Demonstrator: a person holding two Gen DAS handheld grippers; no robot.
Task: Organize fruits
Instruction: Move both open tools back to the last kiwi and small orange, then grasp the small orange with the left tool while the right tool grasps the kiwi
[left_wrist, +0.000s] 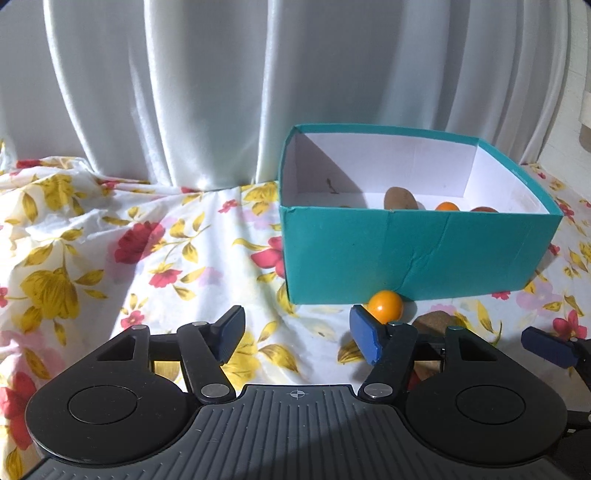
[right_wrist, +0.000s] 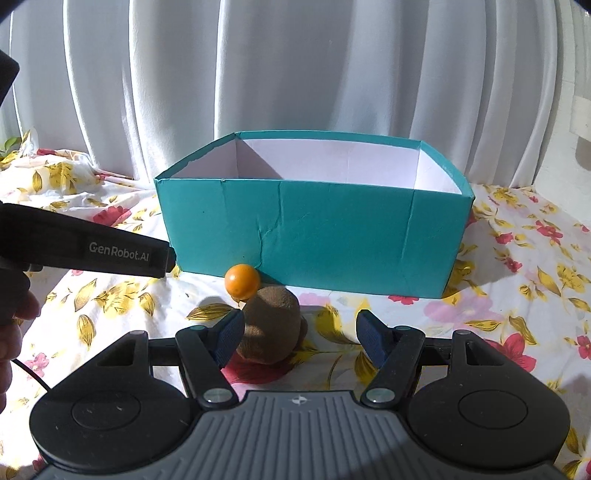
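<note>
Your teal box (left_wrist: 417, 254) sits open-topped on the floral cloth (left_wrist: 122, 251); inside, a brown kiwi (left_wrist: 400, 199), a small orange fruit (left_wrist: 447, 206) and a reddish fruit barely showing (left_wrist: 484, 209) lie against its near wall. Outside, an orange fruit (right_wrist: 242, 281) rests at the box's base, touching a kiwi (right_wrist: 271, 328). "GenRobot.AI" reads on your left gripper's body. Your left gripper (left_wrist: 297, 334) gapes wide, empty. Your right gripper (right_wrist: 297, 336) is spread wide, holding nothing, the kiwi by its left finger.

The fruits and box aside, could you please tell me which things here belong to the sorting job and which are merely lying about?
Job:
teal box
orange fruit outside it
kiwi outside it
kiwi in the box
right gripper
left gripper

Lying about:
floral cloth
white curtain
</note>
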